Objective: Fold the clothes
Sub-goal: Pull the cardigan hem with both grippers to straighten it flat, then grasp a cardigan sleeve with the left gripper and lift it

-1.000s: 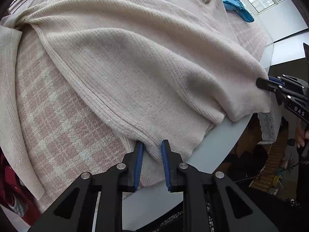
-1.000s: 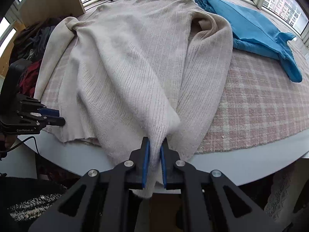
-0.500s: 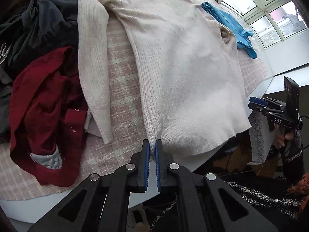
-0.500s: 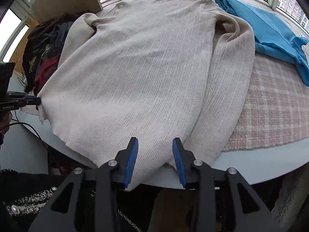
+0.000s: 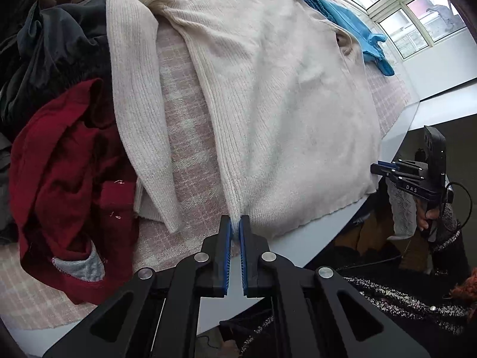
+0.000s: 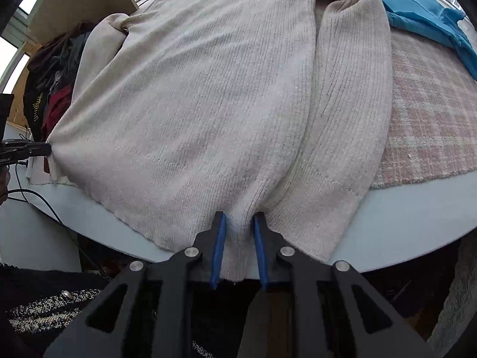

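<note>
A cream ribbed sweater (image 5: 277, 95) lies spread flat on the pink plaid tablecloth (image 5: 187, 137), hem at the near table edge. My left gripper (image 5: 235, 223) is shut on the sweater's lower left hem corner. In the right wrist view the sweater (image 6: 202, 95) fills the frame, and my right gripper (image 6: 238, 223) stands partly open with the hem's right corner between its jaws, the pads not pressing it. The left gripper (image 6: 32, 149) shows at the far left pinching the hem. The right gripper (image 5: 387, 168) shows at the right edge of the left wrist view.
A dark red garment (image 5: 65, 161) and black clothes (image 5: 50, 53) are piled left of the sweater. A blue garment (image 6: 426, 9) lies at the back right. The white round table edge (image 6: 417, 208) runs along the front. A wooden board (image 6: 77, 3) stands at the back left.
The sweater went from bunched to pulled flat. My left gripper closed on the left hem corner. My right gripper opened half a second ago and now stands narrower around the right corner.
</note>
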Tool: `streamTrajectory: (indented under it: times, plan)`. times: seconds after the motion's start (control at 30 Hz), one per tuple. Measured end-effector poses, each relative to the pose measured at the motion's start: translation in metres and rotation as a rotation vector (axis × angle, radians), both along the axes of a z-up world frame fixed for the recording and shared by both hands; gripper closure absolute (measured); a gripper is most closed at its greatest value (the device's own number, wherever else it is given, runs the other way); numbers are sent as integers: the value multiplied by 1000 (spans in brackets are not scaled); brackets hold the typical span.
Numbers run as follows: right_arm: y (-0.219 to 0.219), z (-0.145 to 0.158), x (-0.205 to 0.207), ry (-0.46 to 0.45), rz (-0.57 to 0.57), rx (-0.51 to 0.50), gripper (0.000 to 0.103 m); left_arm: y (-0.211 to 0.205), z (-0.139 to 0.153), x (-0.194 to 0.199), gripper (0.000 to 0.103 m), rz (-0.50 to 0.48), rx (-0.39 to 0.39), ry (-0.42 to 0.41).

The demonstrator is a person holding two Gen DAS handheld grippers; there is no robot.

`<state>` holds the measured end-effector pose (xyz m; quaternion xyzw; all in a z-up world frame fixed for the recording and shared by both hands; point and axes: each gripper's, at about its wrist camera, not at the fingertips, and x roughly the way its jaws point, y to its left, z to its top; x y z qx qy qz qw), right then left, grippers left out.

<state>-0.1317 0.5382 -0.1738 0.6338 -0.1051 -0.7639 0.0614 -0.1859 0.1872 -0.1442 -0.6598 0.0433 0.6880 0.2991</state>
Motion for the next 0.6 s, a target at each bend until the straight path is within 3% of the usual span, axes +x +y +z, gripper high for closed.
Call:
streamTrajectory:
  times: [0.17, 0.3, 0.37, 0.4, 0.47, 0.53, 0.6]
  plan:
    - [-5, 13, -4, -24, 44, 103, 99, 5, 37, 9, 98, -52, 16, 57]
    - [-9, 24, -7, -44, 80, 185, 99, 15, 0, 11, 97, -93, -6, 16]
    - [-11, 29, -9, -53, 98, 226, 90, 14, -24, 7, 97, -81, -32, -30]
    - [-12, 32, -10, -57, 106, 245, 83, 7, -24, 4, 98, -62, -32, -25]
    - [-12, 45, -12, -44, 115, 244, 83, -9, -17, -4, 95, -15, -25, 4]
    - [-13, 57, -14, -31, 124, 244, 78, -30, -3, -19, 83, 62, -35, 86]
    - [-13, 70, -16, -17, 131, 242, 69, -44, 2, -41, 81, 131, -48, 146]
